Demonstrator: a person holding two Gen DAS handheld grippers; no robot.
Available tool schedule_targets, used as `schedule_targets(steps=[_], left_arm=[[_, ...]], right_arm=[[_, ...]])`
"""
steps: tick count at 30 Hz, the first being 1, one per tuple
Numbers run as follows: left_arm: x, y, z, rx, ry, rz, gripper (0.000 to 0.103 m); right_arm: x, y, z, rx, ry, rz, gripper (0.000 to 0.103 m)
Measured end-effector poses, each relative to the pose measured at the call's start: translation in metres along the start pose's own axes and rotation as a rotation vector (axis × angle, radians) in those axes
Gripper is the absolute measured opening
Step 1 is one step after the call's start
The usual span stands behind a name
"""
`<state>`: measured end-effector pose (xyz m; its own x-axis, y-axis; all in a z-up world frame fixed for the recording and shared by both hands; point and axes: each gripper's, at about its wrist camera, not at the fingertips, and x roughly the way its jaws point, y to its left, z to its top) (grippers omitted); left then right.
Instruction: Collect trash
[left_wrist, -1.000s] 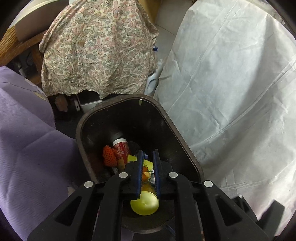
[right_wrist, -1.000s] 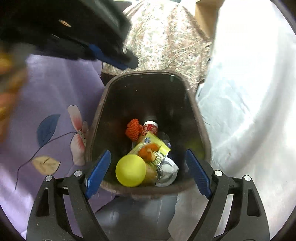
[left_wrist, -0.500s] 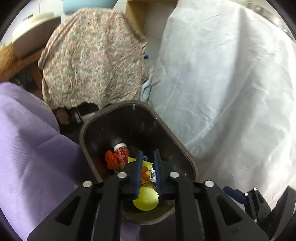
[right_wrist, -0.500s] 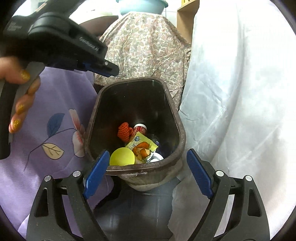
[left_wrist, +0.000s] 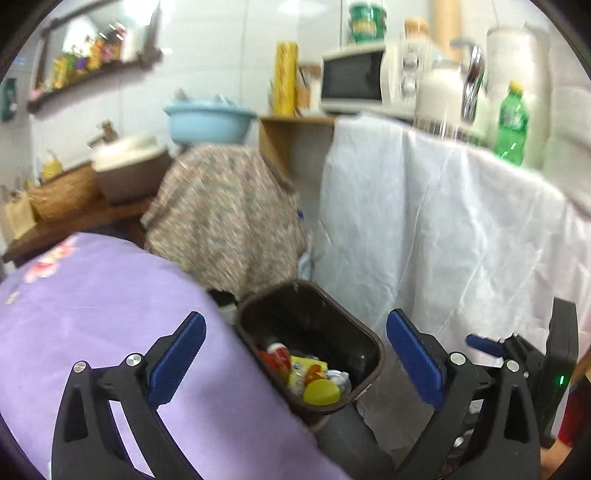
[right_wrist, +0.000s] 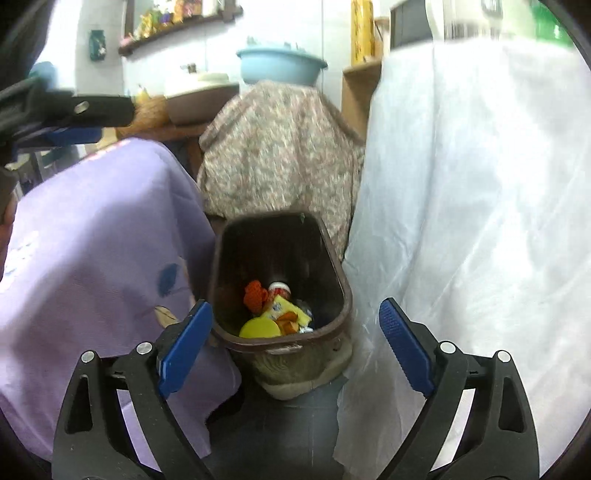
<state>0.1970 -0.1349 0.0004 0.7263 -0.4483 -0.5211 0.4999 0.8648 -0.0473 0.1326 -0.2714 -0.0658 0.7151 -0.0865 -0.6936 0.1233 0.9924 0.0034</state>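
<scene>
Both grippers, left and right, have just spread empty fingers above the dark brown plastic bin, its half-hidden trash blurred

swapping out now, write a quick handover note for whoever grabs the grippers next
Left gripper: jaws have just been opening, now wide, nothing between them.
Right gripper: open, empty, jaws have just been opening a little.
Dark brown plastic bin stands on the floor between the purple cloth and white sheet.
Inside: yellow round lid, orange net, yellow wrapper, red-labelled bottle.
Left: no loose trash in view; look around.
</scene>
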Motion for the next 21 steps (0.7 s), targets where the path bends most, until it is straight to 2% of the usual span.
schedule_targets(steps=[2,11,16,19,21], left_arm=[[-0.030,0.007,-0.008,-0.014,-0.049,0.025,0.097],[-0.127,0.017,-0.054,0.005,-0.176,0.161,0.097],[-0.159,0.025,-0.078,-0.061,-0.213,0.203,0.097],[-0.176,0.025,-0.094,-0.096,-0.232,0.253,0.097],[-0.185,0.025,-0.103,-0.116,-0.240,0.253,0.097]], right_arm=[[-0.020,0.008,0.004,-0.006,-0.044,0.002,0.097],[-0.096,0.063,0.010,-0.039,-0.214,0.117,0.097],[-0.131,0.089,0.002,-0.059,-0.302,0.168,0.097],[-0.150,0.100,-0.003,-0.087,-0.349,0.202,0.097],[-0.160,0.106,-0.008,-0.103,-0.372,0.221,0.097]])
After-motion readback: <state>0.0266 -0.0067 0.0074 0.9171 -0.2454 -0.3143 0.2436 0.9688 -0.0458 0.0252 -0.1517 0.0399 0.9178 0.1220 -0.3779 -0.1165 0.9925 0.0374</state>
